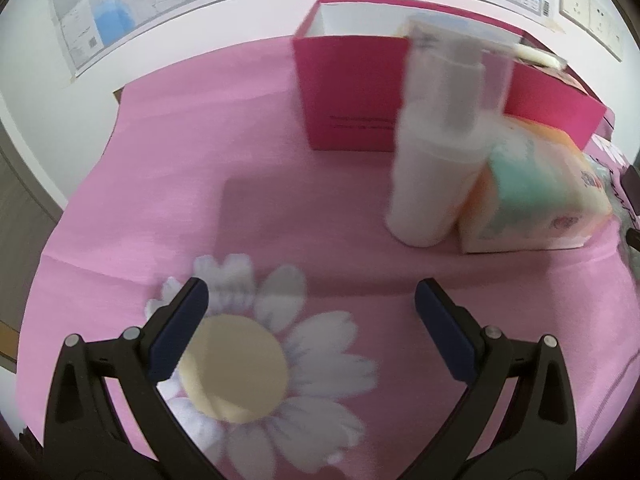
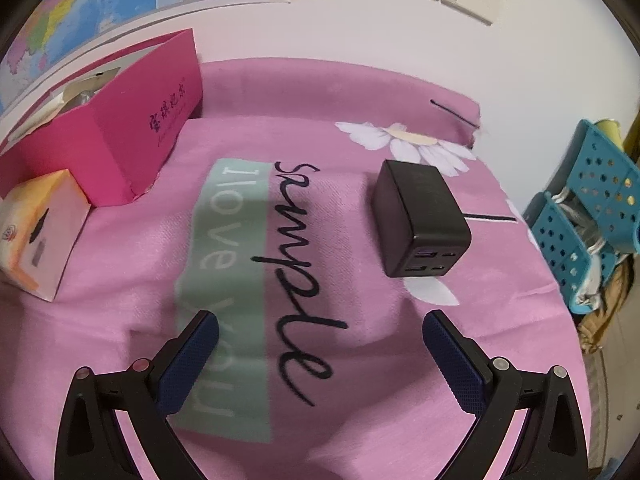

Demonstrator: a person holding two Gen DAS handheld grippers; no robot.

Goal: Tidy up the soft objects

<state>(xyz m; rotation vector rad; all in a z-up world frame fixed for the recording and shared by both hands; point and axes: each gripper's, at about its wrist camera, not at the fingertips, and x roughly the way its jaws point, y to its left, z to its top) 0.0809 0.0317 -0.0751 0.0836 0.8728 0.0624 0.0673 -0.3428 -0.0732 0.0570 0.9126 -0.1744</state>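
While both grippers (image 1: 311,294) (image 2: 320,326) gape empty — bottle (image 1: 434,160) touches tissue pack (image 1: 536,196).

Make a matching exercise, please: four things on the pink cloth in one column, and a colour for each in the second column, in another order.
Things:
1. open box
2. pump bottle
3. charger block
4. tissue pack

Colours:
A. black
B. orange and green
C. magenta
D. white

Pairs: 1-C, 2-D, 3-A, 4-B
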